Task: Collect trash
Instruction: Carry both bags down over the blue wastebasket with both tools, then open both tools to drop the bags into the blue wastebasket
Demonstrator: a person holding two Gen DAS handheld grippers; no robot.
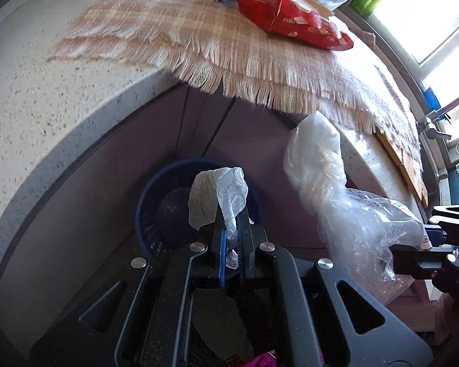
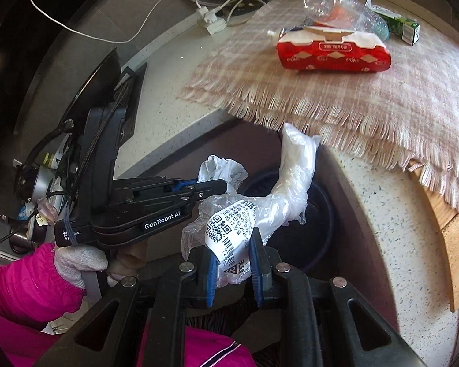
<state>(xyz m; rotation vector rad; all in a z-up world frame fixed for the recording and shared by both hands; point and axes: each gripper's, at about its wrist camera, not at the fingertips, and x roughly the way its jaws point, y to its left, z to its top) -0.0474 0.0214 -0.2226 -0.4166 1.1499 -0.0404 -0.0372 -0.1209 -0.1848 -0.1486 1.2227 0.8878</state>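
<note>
Both grippers, left (image 1: 229,238) clamped on crumpled white plastic (image 1: 217,192), right (image 2: 232,263) on a labelled clear bag (image 2: 244,220), hover over the dark blue bin (image 1: 150,214); releasing comes next.

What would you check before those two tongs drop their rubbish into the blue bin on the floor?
1. Left tongs shut on the small crumpled white plastic wrapper: ok.
2. Right tongs shut on the clear plastic bag with a barcode label: ok.
3. Round dark blue plastic bin below the wrapper: ok.
4. Bag fully over the bin: cannot tell.
5. Bin has room: ok, looks nearly empty.
6. Bag's tip clear of the fringed checked cloth: cannot tell.
</note>
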